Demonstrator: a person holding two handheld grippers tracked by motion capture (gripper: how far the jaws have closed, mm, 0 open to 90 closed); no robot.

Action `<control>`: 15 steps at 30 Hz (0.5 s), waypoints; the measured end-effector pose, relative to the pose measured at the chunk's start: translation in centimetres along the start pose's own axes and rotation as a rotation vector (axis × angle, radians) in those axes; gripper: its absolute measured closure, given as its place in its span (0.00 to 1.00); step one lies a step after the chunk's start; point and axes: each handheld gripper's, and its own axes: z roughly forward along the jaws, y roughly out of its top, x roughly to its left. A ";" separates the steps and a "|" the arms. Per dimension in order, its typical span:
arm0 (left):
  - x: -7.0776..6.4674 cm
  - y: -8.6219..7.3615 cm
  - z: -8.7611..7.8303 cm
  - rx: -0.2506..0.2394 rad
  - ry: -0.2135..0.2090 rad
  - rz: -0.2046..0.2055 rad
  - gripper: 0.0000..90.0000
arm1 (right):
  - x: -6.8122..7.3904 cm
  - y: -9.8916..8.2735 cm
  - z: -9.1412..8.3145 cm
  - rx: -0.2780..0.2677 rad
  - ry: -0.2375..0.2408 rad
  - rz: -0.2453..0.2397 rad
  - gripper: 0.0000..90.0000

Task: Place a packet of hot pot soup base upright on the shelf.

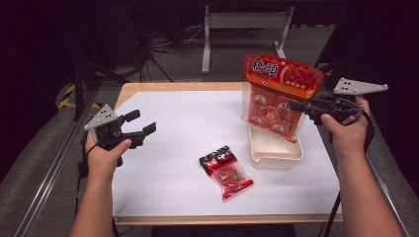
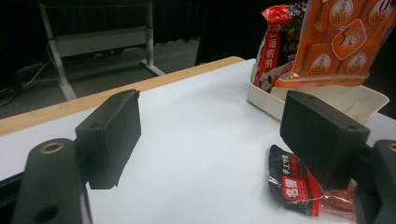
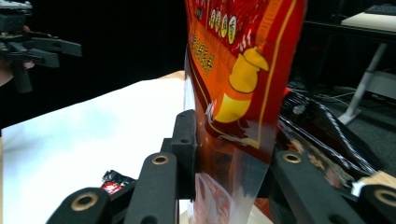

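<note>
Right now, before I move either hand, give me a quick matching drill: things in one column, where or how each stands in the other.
1. large orange bag
2. small red packet
3. left tongs
4. white tray

a. open, nothing between the jaws
b. lying flat on the white sheet
c. clamped in the right tongs
d. under the upright bag

Pairs: 1-c, 2-b, 3-a, 4-d

The tall snack bag (image 1: 276, 94) has an orange-red header with dark Chinese characters above a clear body showing orange packets with white round emblems. It stands in a cream tray (image 1: 276, 155). The small packet (image 1: 226, 171) is red and black. White sheet (image 1: 173, 148) covers the light wooden table (image 1: 148, 88).
</note>
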 end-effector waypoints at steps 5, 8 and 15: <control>0.0 0.0 0.0 0.001 -0.006 -0.001 0.23 | -0.2 -0.3 -0.3 -0.005 -0.023 0.001 0.79; -0.1 0.0 0.0 0.007 -0.005 -0.001 0.23 | -0.4 -0.5 -0.5 -0.003 -0.045 0.006 0.79; -0.1 0.0 0.1 0.012 -0.005 0.002 0.24 | -0.7 -1.5 -0.5 -0.016 -0.077 0.014 0.79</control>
